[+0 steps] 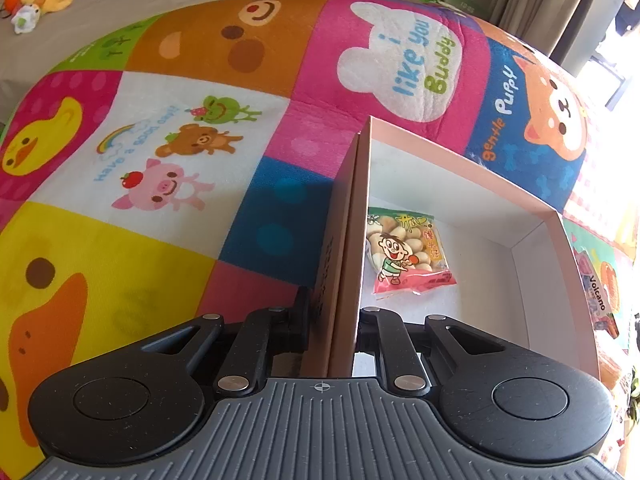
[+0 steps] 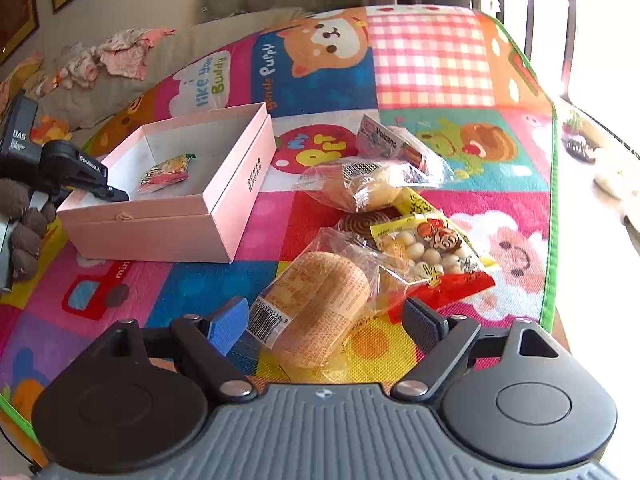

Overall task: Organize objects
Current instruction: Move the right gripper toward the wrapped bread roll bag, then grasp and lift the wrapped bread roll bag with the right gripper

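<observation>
A patchwork play mat point(image 2: 432, 60) printed with cartoon animals covers the surface on which everything rests. On it stands an open pink box point(image 1: 440, 168), white inside; the left gripper point(image 1: 335, 312) has its jaws pinching the near wall of this box, one jaw outside the wall and one inside. Just ahead of the inner jaw, on the box floor, lies a small snack packet point(image 1: 408, 252) with a cartoon child printed on it. The right gripper point(image 2: 326, 320) has its jaws spread wide, and nothing is pressed by them. Between the two jaws, closer to the left one, lies a wrapped cake roll point(image 2: 320, 300) in clear film with its barcode facing the camera. Just beyond the right jaw lies a yellow and red bag of round biscuits point(image 2: 432, 252); farther ahead sit a clear bag of pale buns point(image 2: 360, 188) and a packet marked Volcano point(image 2: 388, 140). The box lies well to the left of these jaws.
</observation>
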{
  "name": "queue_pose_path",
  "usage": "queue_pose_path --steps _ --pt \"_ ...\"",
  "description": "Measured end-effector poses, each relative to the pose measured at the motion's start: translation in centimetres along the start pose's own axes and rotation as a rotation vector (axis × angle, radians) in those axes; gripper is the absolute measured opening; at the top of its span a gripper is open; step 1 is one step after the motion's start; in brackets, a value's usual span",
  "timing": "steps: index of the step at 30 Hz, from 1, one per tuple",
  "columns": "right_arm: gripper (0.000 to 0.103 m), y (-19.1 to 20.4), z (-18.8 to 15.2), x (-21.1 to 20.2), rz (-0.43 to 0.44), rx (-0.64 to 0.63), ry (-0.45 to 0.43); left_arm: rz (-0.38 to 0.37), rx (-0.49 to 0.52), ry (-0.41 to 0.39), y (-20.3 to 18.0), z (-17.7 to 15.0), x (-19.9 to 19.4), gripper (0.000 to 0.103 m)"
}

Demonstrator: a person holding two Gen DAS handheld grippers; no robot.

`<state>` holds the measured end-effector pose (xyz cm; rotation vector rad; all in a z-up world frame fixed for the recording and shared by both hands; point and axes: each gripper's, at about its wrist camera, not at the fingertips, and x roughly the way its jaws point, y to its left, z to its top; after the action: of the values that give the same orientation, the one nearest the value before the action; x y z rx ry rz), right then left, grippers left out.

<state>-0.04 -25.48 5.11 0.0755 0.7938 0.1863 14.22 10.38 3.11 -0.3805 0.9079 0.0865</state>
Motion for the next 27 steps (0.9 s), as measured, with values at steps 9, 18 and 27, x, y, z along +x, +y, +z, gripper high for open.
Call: queue_pose_path --steps 9,18,27 --pt "0.065 2.4 -1.2 0.9 0.112 -0.141 0.014 0.006 0.007 0.003 -0.1 0.0 0.0 0.015" --pt "0.079 0.9 -1.6 -0.3 -0.003 -0.23 0.012 0.012 -0.001 0.004 -0.2 0.0 0.0 0.015" --pt "0.091 0.3 0.9 1.9 0.09 0.014 0.042 0.011 0.041 0.013 -0.4 -0.1 0.0 0.015"
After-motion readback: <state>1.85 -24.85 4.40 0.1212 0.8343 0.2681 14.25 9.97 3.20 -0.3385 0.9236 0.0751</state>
